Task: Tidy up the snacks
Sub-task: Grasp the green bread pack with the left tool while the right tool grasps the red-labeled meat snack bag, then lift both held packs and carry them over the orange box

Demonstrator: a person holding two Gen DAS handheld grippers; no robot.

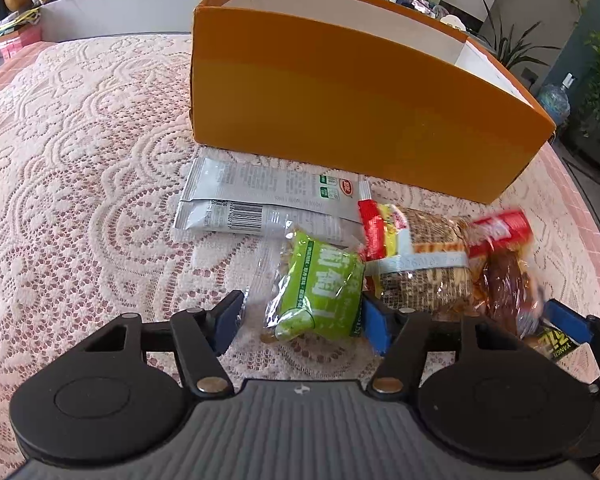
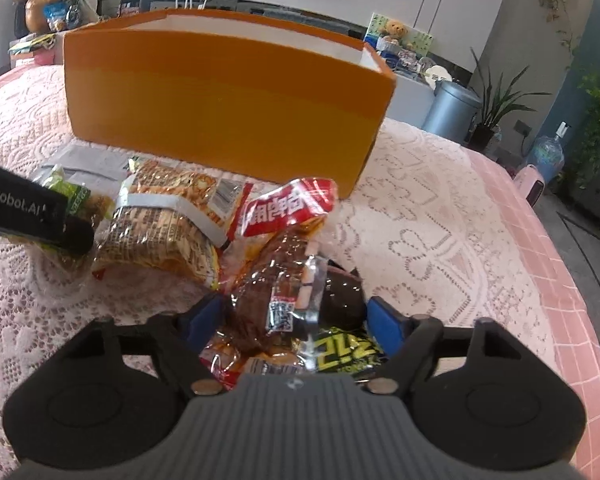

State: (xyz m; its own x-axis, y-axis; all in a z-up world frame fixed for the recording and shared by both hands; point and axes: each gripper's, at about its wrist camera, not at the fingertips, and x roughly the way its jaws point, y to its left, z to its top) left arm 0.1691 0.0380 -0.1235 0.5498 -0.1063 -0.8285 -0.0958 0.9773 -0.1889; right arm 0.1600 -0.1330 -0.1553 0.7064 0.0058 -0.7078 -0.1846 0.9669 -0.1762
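Green pack [image 1: 318, 290] sits between my left gripper's [image 1: 302, 320] wide jaws; right gripper [image 2: 296, 320], also wide, straddles the brown pack [image 2: 274, 284]. I'd close low on each, then lift over the orange box [image 1: 340, 120] wall beyond.

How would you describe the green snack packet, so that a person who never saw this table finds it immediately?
Find the big orange box on the lace tablecloth; a row of snacks lies before it. The green snack packet sits between the left gripper fingers, just left of the brown cracker pack. It is the only bright green wrapper.
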